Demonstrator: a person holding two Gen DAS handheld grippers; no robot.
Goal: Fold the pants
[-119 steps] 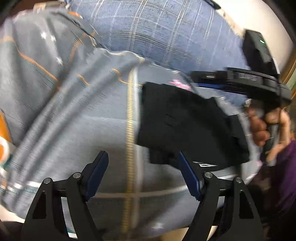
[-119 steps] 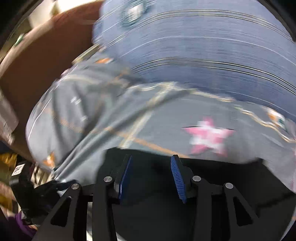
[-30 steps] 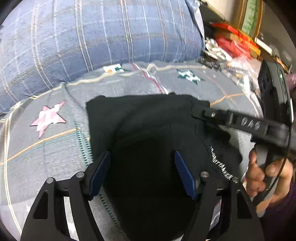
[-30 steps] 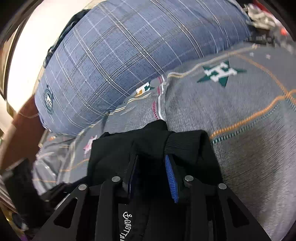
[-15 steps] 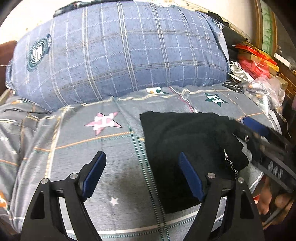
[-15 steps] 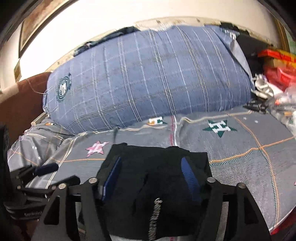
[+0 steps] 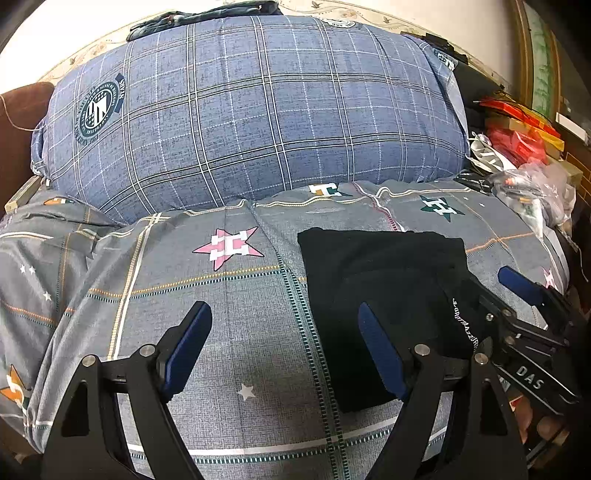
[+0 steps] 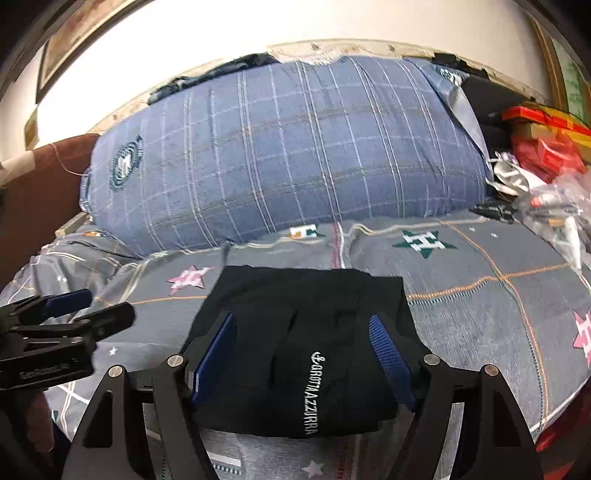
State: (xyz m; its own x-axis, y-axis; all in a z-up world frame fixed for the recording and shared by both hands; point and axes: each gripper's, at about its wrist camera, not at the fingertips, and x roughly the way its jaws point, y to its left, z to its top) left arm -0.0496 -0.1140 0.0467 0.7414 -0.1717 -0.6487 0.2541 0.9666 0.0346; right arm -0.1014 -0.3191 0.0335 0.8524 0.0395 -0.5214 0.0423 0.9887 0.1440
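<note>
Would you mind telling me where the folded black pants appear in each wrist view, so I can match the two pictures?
Left wrist: the black pants lie right of centre, behind the left gripper's right finger.
Right wrist: the black pants lie at lower centre, between the right gripper's open fingers.
Shared landmark: the pink star printed on the grey sheet, left of the pants.

Bedroom backdrop
A plaid blue pillow (image 7: 258, 118) is leaning against the pale wall (image 8: 221, 33), lying along the grey star-print bedsheet's (image 7: 240, 314) far edge.
</note>
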